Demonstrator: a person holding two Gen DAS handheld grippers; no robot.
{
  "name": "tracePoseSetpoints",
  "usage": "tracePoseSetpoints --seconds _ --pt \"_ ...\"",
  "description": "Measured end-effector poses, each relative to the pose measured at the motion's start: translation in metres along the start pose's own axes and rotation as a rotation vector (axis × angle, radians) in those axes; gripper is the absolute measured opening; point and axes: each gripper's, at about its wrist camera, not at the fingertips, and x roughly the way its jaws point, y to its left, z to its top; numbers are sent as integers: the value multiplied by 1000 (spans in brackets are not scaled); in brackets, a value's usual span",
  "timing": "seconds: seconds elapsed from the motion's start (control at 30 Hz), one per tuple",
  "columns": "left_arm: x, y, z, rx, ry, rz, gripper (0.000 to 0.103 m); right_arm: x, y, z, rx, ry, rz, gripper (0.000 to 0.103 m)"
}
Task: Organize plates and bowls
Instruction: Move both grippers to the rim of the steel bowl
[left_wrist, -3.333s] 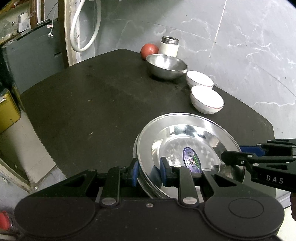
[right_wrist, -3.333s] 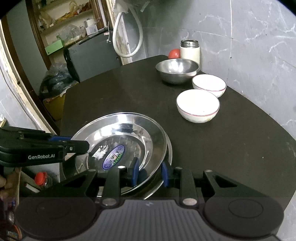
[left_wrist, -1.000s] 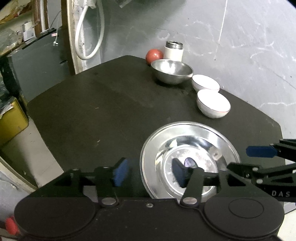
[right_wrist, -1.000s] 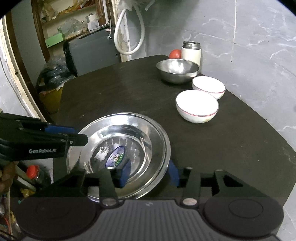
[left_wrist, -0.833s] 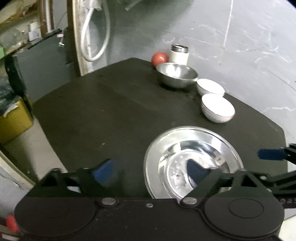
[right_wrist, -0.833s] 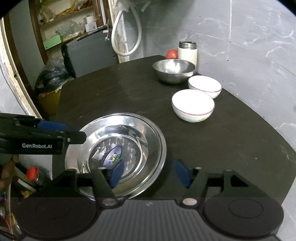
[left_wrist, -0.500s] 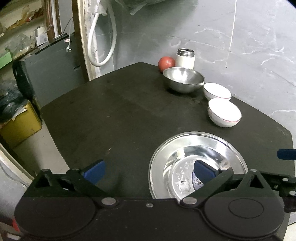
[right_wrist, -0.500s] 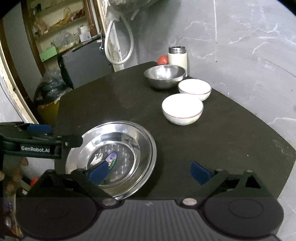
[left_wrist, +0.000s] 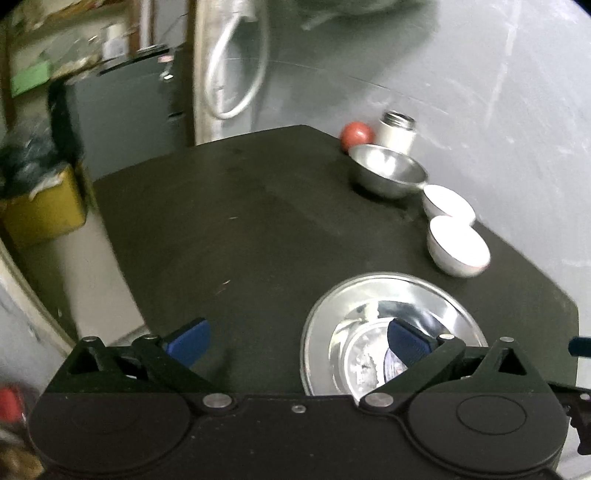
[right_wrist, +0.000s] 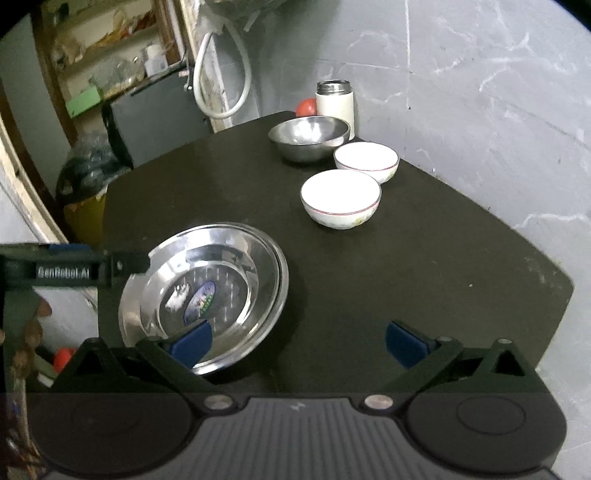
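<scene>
Already the shiny round steel plates (right_wrist: 207, 291) sit stacked on the black desk (right_wrist: 406, 258), both grippers' fingers (right_wrist: 192, 341) spread, holding nothing. Two white ceramic bowls (right_wrist: 340, 197) and the steel bowl (right_wrist: 309, 137) stand unstacked.

Whole left wrist view is smeared for us, shelves (left_wrist: 55, 62) worst of all. The plate (left_wrist: 369, 295) there loses its near rim behind the gripper body. Sticker (right_wrist: 199, 301) print is too small to read. The tomato (right_wrist: 306, 107) is half hidden behind the flask (right_wrist: 335, 103). A hand (right_wrist: 33, 332) is cut off at the left edge.
</scene>
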Motion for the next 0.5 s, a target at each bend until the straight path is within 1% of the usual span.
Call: tracePoseSetpoints --seconds 0.1,0.17,0.23,0.3,0.4,0.5 --pt "-2 9 -3 -106 -3 16 102 -6 -1 7 -44 5 -10 103" --pt "-3 15 -6 -199 5 26 102 -6 -2 13 -59 2 -9 103" --pt "-3 20 -8 -280 10 43 102 -2 -4 20 -71 -2 2 103" --pt "-4 22 -6 -348 2 75 102 4 -6 28 -91 -17 25 103" --pt "-5 18 4 -415 -47 115 102 16 -11 41 -136 -33 62 103" --pt "-3 5 22 -470 -102 165 102 30 -22 63 -179 -65 107 103"
